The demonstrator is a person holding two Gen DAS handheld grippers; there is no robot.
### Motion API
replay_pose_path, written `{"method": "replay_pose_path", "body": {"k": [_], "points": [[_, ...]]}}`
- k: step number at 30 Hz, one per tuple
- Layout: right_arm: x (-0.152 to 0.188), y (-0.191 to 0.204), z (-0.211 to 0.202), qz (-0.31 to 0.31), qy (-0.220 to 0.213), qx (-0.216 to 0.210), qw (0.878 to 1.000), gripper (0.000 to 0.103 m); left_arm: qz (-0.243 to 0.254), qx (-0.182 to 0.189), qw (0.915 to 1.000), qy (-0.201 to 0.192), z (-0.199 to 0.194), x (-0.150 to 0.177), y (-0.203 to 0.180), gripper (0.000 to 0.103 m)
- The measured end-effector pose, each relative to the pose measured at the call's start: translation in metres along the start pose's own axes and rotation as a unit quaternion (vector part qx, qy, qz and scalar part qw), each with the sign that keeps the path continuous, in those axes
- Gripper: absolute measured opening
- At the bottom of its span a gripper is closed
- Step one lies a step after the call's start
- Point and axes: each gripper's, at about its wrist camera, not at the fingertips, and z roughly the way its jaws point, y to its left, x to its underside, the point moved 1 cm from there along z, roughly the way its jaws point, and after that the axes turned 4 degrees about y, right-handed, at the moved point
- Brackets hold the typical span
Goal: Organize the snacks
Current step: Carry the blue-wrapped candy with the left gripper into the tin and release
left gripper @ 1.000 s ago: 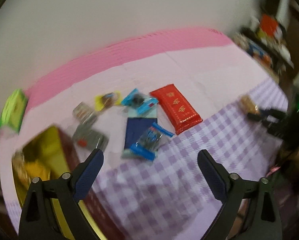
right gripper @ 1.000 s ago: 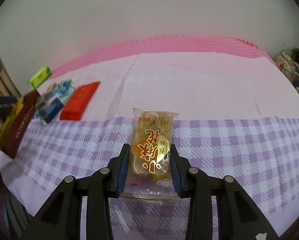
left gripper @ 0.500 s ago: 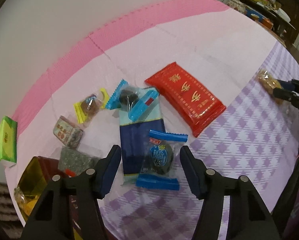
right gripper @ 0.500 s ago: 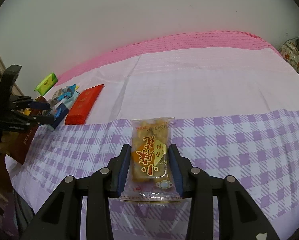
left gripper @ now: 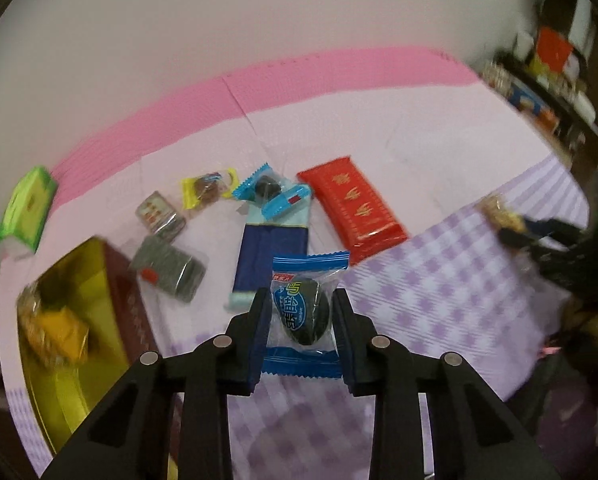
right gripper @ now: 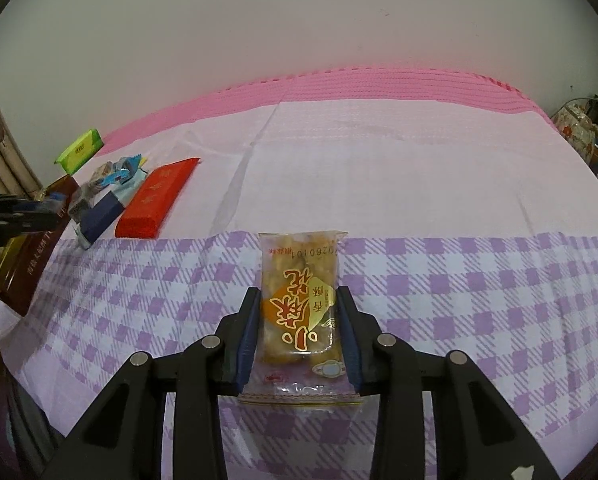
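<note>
My left gripper (left gripper: 301, 296) is shut on a blue-wrapped dark round snack (left gripper: 303, 316), its pads pressing both sides of the packet just above the purple checked cloth (left gripper: 439, 292). My right gripper (right gripper: 298, 294) is shut on a clear packet of yellow-brown biscuit with red characters (right gripper: 299, 264), held over the checked cloth (right gripper: 459, 280). An open brown box with a gold lining (left gripper: 71, 368) sits at the lower left, with a yellow-wrapped snack (left gripper: 55, 328) inside. In the right wrist view the box (right gripper: 31, 264) stands at the far left.
Loose snacks lie on the pink cloth: a red packet (left gripper: 351, 204), a dark blue bar (left gripper: 271, 248), a grey packet (left gripper: 167, 272), a green packet (left gripper: 27, 208), a yellow candy (left gripper: 207, 188) and a blue candy (left gripper: 271, 196). A cluttered shelf (left gripper: 539, 92) stands beyond the table's right end.
My left gripper's jaws have come together around the blue-wrapped snack, which now sits gripped between the pads. The right gripper still holds its biscuit packet in about the same place.
</note>
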Motion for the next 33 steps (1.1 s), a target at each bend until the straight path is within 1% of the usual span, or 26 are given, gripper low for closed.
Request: {"method": "replay_pose_path", "body": {"k": [2,3,4,8,10,11,14,18,21,26,30,33], "points": [[0.001,0.000,0.000,-0.001,0.000,0.000,1.000,0.034,-0.018,-0.002,0.9998,-0.011,-0.016,0.004,-0.001,0.031],[0.001,0.000,0.000,0.000,0.000,0.000,1.000,0.034,-0.034,-0.001,0.9992,-0.018,-0.028,0.011,0.002,0.031],[0.001,0.000,0.001,-0.001,0.000,0.001,1.000,0.034,-0.046,-0.001,0.9987,-0.021,-0.031,0.013,0.007,0.031],[0.001,0.001,0.001,-0.003,0.000,0.004,1.000,0.034,-0.101,-0.016,0.9940,-0.037,-0.060,0.038,0.036,0.032],[0.001,0.001,0.001,-0.002,0.000,0.004,1.000,0.034,-0.130,-0.028,0.9904,-0.039,-0.070,0.056,0.056,0.032],[0.001,0.001,0.001,-0.003,0.000,0.004,1.000,0.034,-0.138,-0.034,0.9891,-0.038,-0.070,0.061,0.063,0.032],[0.000,0.001,0.002,-0.004,0.001,0.005,1.000,0.034,-0.169,-0.070,0.9827,-0.028,-0.072,0.085,0.094,0.032],[0.001,0.002,0.002,-0.006,0.001,0.009,1.000,0.034,-0.204,-0.095,0.9741,-0.022,-0.070,0.110,0.130,0.032],[0.001,0.003,0.003,-0.008,0.002,0.012,1.000,0.034,-0.212,-0.108,0.9711,-0.019,-0.064,0.113,0.151,0.032],[0.001,0.004,0.002,-0.007,0.002,0.012,1.000,0.035,-0.187,-0.136,0.9728,-0.011,-0.046,0.100,0.168,0.032],[0.001,0.003,0.003,-0.008,0.002,0.012,1.000,0.035,-0.188,-0.153,0.9701,0.000,-0.028,0.093,0.183,0.032],[0.001,0.004,0.003,-0.008,0.002,0.012,1.000,0.035,-0.194,-0.161,0.9678,0.006,-0.020,0.094,0.193,0.032]]}}
